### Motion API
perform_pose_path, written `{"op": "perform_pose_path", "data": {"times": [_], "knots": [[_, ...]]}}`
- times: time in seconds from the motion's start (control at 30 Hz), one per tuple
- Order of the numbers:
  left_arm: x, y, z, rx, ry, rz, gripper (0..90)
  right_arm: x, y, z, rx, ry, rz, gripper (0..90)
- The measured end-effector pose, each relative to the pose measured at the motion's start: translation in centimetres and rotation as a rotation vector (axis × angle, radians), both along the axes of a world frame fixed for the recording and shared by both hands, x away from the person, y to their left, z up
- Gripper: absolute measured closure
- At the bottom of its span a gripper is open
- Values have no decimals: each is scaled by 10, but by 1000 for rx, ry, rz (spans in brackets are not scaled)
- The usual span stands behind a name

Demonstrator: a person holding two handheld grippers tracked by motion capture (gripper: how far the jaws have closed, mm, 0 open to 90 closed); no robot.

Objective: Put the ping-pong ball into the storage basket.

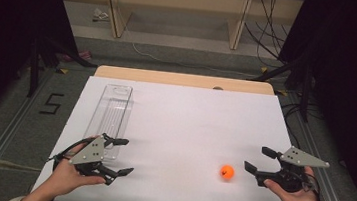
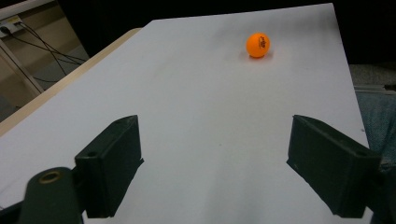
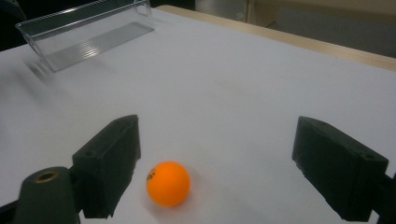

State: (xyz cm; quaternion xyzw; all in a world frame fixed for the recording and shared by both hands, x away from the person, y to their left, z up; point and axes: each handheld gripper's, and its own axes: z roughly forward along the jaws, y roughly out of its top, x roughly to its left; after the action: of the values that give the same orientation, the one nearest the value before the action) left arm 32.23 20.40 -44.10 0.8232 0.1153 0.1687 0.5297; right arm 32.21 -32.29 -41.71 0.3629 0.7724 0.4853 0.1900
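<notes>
From the high view, we have the right gripper (image 1: 255, 159) open just beside the ball (image 1: 227, 172), which lies loose on the white surface (image 1: 183, 131), near its front right. The left gripper (image 1: 121, 156) is open too, holding nothing, at the near end of the clear tray (image 1: 113, 105). We judge the step in hand to be picking up the ball, so we should bring the right gripper in until the ball sits centred between the jaws, keep low over the surface, and close gently; a round, light ball will roll off if one jaw nudges it first.

In the left gripper view, both jaws stand wide with bare surface between them, and the ball (image 2: 258, 45) lies well ahead, near the far edge. The right side cuts off at a bit of blue cloth we cannot make out.

In the right gripper view, the ball (image 3: 168, 183) lies close to the left jaw, off centre, apart from the right jaw; whether it touches the left jaw we cannot tell. We should shift the gripper sideways to centre it. The tray (image 3: 88, 32) is far back at top left, slightly blurred, its near end cut off by the frame. The small mark on the ball is too small to read.
</notes>
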Motion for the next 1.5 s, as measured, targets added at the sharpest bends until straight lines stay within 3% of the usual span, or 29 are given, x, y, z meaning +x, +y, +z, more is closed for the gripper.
{"op": "perform_pose_path", "data": {"times": [0.6,1.1,1.5], "knots": [[-1,-1,-1,-5,8,-3,169,13,7,-6,-20,23,37,162],[0,-1,0,-5,4,-4,169,32,30,-12,-68,45,105,162],[0,-2,0,-5,3,-4,169,40,52,-21,-123,89,185,163]]}}
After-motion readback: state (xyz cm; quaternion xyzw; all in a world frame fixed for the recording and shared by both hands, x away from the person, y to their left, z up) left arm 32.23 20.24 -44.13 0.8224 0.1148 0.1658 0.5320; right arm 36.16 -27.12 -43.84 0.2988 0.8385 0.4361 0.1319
